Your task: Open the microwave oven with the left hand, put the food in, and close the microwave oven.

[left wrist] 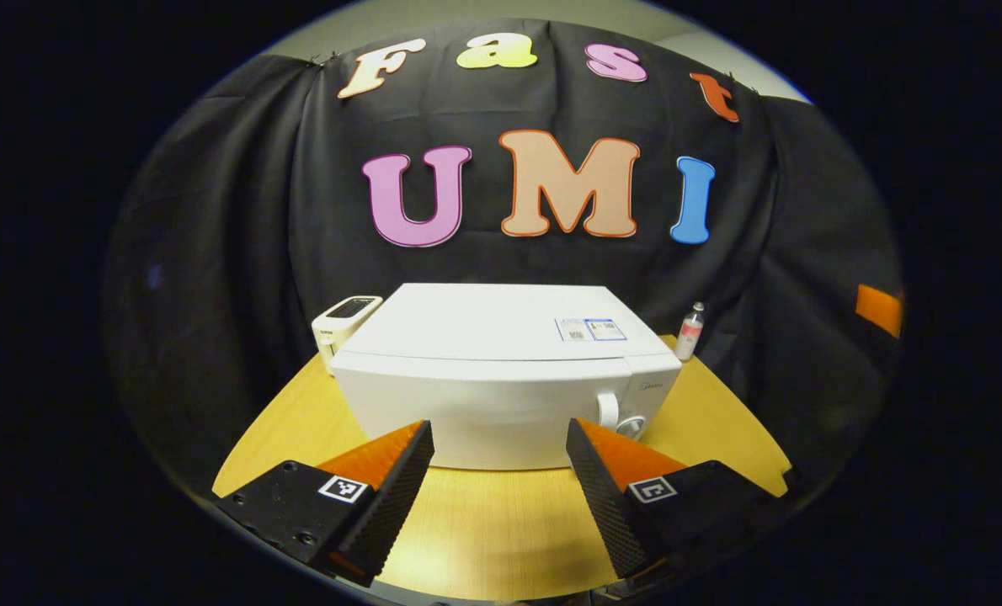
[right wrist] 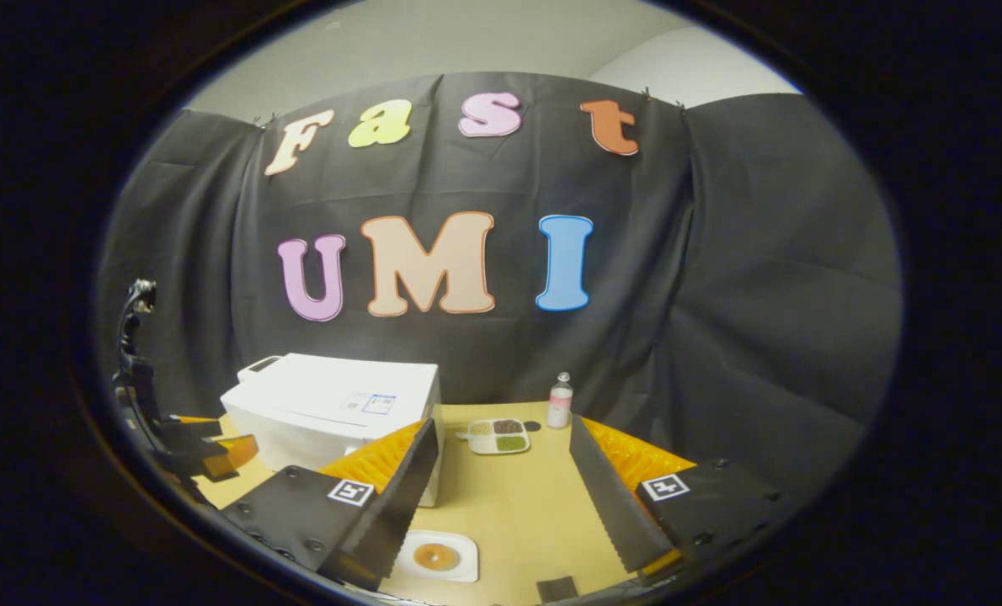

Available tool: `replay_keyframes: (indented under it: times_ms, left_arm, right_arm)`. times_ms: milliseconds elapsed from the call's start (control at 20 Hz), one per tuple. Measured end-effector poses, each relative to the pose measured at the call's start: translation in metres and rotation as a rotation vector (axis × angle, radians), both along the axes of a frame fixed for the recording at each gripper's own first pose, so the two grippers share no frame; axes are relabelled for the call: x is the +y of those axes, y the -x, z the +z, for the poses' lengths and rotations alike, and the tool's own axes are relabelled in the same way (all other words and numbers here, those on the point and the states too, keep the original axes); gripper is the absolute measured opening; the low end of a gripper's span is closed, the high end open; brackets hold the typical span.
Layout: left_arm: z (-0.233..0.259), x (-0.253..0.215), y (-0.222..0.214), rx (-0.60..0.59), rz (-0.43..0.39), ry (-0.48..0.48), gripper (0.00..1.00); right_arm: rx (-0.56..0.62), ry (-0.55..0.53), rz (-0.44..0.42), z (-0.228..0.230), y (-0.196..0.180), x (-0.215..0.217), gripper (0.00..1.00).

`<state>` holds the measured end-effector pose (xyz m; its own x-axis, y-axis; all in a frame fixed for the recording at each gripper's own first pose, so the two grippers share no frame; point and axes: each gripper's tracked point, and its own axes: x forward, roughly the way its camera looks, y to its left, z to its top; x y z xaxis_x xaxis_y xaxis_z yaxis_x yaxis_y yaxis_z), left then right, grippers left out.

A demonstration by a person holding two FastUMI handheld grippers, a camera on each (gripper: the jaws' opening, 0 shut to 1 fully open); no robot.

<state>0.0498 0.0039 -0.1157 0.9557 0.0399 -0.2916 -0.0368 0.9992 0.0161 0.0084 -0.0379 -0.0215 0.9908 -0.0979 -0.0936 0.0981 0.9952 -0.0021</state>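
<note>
Left hand-held gripper (left wrist: pixel 499 442) agape before white, seemingly closed microwave oven (left wrist: pixel 501 370).

Right gripper (right wrist: pixel 501 484) at bottom of frame, fingers wide apart, holding nothing. White microwave oven (right wrist: pixel 333 412) at lower left on wooden table (right wrist: pixel 518 505), door shut. Small white plate with brown food (right wrist: pixel 436 556) at bottom centre. Divided tray (right wrist: pixel 498 436) and small bottle (right wrist: pixel 559 401) at centre. Left gripper (right wrist: pixel 202 450) at far left edge.
</note>
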Motion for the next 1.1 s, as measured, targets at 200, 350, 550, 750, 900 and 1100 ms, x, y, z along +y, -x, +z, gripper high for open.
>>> replay_keyframes:
  times_ms: [200, 350, 550, 750, 900, 1100]
  left_arm:
    - [-0.045, -0.012, -0.013, 0.1, -0.05, 0.006, 0.97]
    - [-0.075, -0.025, -0.026, 0.157, -0.107, 0.006, 0.96]
    - [-0.108, -0.048, -0.047, 0.216, -0.174, 0.017, 0.94]
    - [-0.134, -0.07, -0.077, 0.255, -0.205, 0.02, 0.91]
    - [-0.147, -0.081, -0.096, 0.272, -0.209, 0.018, 0.93]
    - [-0.163, -0.083, -0.109, 0.314, -0.166, 0.041, 0.86]
  right_arm:
    - [0.034, -0.01, -0.024, -0.007, -0.006, 0.0, 0.99]
    - [0.063, -0.025, -0.039, -0.011, -0.016, -0.001, 0.93]
    - [0.072, -0.045, -0.08, -0.011, -0.029, -0.01, 0.93]
    - [0.078, -0.062, -0.13, -0.01, -0.035, -0.027, 0.93]
    - [0.082, -0.054, -0.17, -0.012, -0.034, -0.043, 0.93]
    - [0.097, -0.031, -0.189, -0.015, -0.03, -0.056, 0.93]
